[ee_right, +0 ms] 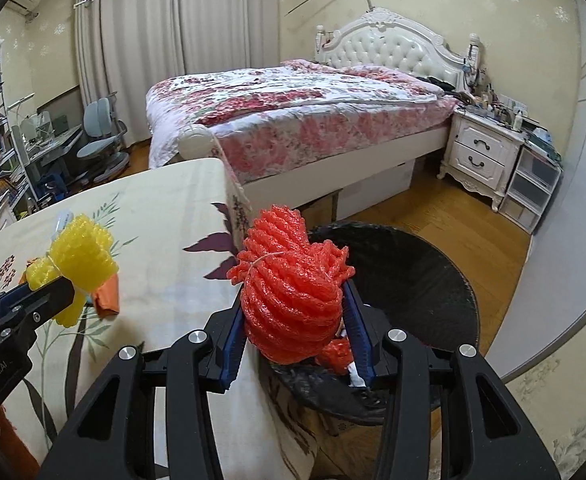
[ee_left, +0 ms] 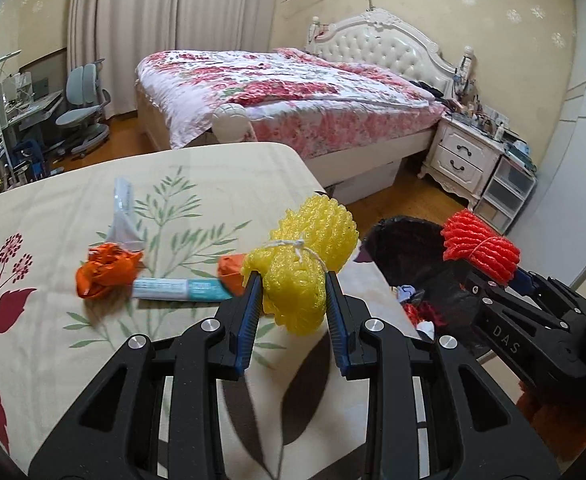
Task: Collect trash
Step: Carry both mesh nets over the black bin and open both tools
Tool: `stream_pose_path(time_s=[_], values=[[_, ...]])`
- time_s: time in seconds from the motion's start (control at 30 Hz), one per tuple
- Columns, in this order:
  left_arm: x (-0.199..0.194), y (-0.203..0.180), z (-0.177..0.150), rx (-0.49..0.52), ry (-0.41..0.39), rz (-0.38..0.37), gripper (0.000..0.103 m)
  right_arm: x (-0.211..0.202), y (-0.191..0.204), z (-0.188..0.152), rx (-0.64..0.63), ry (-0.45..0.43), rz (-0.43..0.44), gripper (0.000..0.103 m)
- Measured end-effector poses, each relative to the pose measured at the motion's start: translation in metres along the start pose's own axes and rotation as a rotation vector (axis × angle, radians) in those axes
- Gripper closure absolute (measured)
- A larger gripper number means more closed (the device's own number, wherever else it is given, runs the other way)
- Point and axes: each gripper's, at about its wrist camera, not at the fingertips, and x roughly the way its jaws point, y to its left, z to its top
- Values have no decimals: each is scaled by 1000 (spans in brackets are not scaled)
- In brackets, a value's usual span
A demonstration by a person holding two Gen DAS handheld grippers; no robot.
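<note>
My left gripper (ee_left: 293, 280) is clamped on a yellow foam net bundle (ee_left: 305, 264) tied with white string, its blue pads pressing in on both sides. I hold it above the bench (ee_left: 53, 208), which is covered in a cream floral cloth, near the bench's right edge. My right gripper (ee_right: 297, 312) is closed on a red foam net bundle (ee_right: 293, 292), also tied with string, and I have it over the black-lined trash bin (ee_right: 425, 280) that stands on the wooden floor just beside the bench. Inside the bin I can see some red and white scraps. On the bench, to the left of the yellow bundle, lie a crumpled orange wrapper (ee_left: 107, 264), a white-and-teal tube (ee_left: 177, 289), a clear plastic packet (ee_left: 123, 216) and another orange scrap (ee_left: 231, 272) touching the tube's end.
</note>
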Motion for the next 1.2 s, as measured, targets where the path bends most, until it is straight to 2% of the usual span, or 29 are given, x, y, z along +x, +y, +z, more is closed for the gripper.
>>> stream_pose_path(time_s=[0.23, 0.43, 0.8, 1.1, 1.13, 1.2], values=[[28, -51, 4, 66, 15, -29, 73, 16, -32, -1, 58, 15, -43, 58], [48, -79, 7, 107, 27, -34, 73, 24, -50, -5, 78, 16, -82, 58], [81, -111, 13, 157, 61, -30, 72, 47, -79, -6, 137, 40, -107, 58], [101, -123, 14, 182, 89, -21, 71, 55, -91, -10, 165, 53, -118, 58], [102, -123, 14, 183, 91, -20, 70, 55, -91, -10, 166, 53, -119, 57], [104, -124, 15, 182, 95, -22, 61, 56, -91, -12, 165, 56, -124, 54]])
